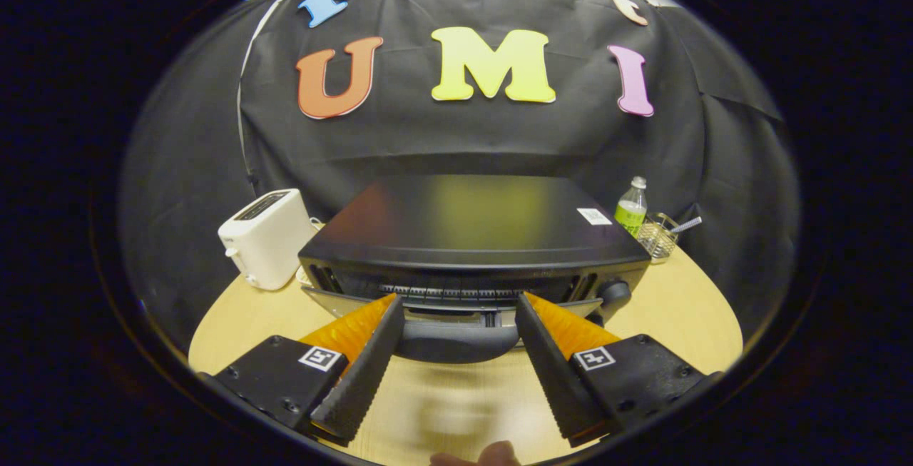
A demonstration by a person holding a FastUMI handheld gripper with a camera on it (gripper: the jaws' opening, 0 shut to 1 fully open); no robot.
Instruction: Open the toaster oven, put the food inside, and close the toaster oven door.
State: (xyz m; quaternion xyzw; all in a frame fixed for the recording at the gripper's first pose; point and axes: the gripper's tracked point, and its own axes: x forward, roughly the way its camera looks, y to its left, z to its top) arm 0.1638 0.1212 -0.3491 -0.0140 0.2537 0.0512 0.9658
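So right at the near end you've got the hand-held gripper [458,309] with its black ribbed fingers [360,373] and orange wedge backs spread wide apart, nothing between them but bare tabletop, so it's open and holding nothing. A bit of a fingertip [492,455] pokes in nearer than the fingers, low down (could be the person's other hand, can't really tell). Everything sits on a pale wooden round table [677,309]. Just ahead of the fingertips, pretty much centred between them, is the black boxy metal toaster oven [471,227] with its glossy flat top, and its door [456,334] looks tipped down toward the gripper, with the dark rounded handle bar hanging at the front edge and the rack slots visible behind it. There's a black knob [613,289] on the oven's front, right of the door. I'd guess the door is stiff, hinged at the bottom and a bit springy, so best grabbed on that handle bar in the middle, not on the glass, which is slick and the fragile bit. The oven body looks heavy enough not to slide. I can't make out the food from here. Left of the oven stands a white plastic slot toaster [265,237]. Beyond the oven's right rear corner there's a clear bottle with a green label [631,208] and a small wire basket [658,237].
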